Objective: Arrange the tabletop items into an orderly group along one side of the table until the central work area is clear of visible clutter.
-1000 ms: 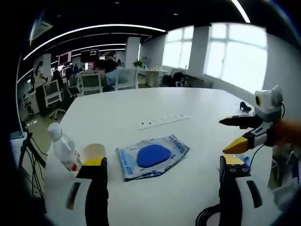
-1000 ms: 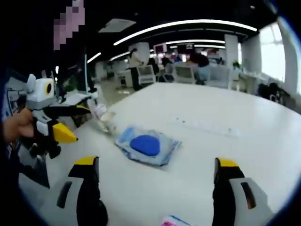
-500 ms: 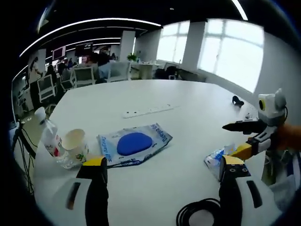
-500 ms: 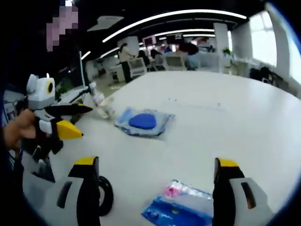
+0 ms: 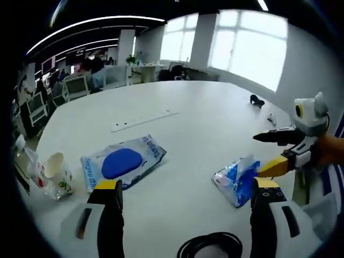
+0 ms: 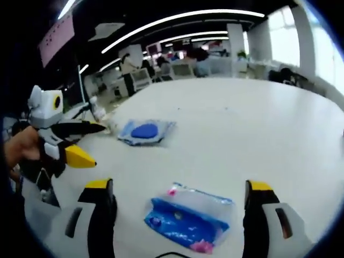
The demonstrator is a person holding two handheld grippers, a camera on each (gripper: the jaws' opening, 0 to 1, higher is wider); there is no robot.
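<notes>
Both grippers hover level above the white round table (image 5: 215,129), jaws spread wide and gripping nothing. The left gripper (image 5: 185,193) points between a flat blue-and-white wipes packet (image 5: 122,162) and a crinkled blue plastic pouch (image 5: 236,174). The right gripper (image 6: 177,196) frames that pouch, lying near its jaw tips. A paper cup (image 5: 54,167) stands at the table's edge.

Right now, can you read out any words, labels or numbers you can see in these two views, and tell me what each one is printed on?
Wipes pack with the blue lid: blue print along its edges, too blurred and small to read.
Blue tissue pack: a pink mark and some print, not readable.
Bottle beside the paper cup: a red and white label, too small to read.
Paper cup: a green pattern, no legible words.
Nothing else bears readable text.
</notes>
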